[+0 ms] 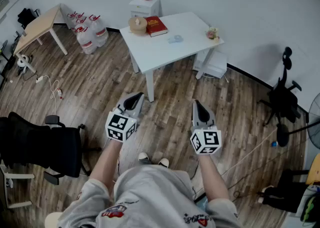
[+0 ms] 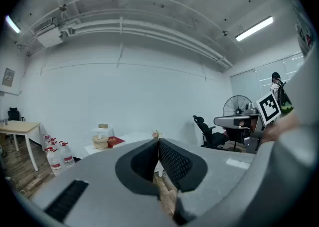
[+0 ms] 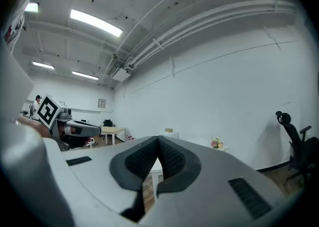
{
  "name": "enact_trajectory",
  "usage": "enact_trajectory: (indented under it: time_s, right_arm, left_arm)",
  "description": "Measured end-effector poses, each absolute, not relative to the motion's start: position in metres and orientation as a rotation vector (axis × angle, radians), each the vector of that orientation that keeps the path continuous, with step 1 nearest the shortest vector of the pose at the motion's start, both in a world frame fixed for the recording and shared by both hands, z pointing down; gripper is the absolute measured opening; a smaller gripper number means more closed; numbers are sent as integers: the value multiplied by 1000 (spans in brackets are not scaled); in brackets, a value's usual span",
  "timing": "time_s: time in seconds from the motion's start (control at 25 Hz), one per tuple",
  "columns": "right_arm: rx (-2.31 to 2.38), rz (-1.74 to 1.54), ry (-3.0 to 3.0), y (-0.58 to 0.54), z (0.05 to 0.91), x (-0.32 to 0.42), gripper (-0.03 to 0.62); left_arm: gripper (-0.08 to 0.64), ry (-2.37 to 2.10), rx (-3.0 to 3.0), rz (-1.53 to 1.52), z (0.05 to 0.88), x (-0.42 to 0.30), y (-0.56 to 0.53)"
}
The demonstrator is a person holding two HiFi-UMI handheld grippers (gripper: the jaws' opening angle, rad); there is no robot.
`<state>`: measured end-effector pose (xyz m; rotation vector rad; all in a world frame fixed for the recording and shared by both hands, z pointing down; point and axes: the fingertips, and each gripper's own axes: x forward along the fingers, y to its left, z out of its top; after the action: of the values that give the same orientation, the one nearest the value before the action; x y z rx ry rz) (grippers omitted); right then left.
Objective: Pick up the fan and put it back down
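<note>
Both grippers are held out over the wood floor [image 1: 170, 109], facing the white table [image 1: 165, 48]. The left gripper [image 1: 134, 101] and the right gripper [image 1: 198, 108] each have their jaws pressed together with nothing between them. The fan [image 1: 316, 117] stands on the floor far off at the room's right side, near a black chair [image 1: 283, 98]

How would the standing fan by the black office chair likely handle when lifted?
Probably top-heavy: the fan carries its wide round cage high, so it may tip. The wire cage looks thin, likely bending if squeezed. Its weight cannot be judged here.
</note>
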<state>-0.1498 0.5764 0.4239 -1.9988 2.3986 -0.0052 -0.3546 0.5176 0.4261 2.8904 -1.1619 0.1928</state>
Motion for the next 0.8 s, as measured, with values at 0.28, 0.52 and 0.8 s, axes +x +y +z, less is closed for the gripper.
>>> enact_trajectory:
  time_s: [0.28,0.52,0.8]
  right_arm:
    - [-2018,-88,2414,583,437,-135,-3]
    - [-2013,-82,2414,581,439,-119,-2]
    - [-1964,-69,2448,582,449,-101,-2]
  left_arm:
    - [224,-1142,2905,174,433,-342,524]
    - [407,-1187,2825,40,434,-332,509]
    - [405,-1201,2805,117,456,-305,508]
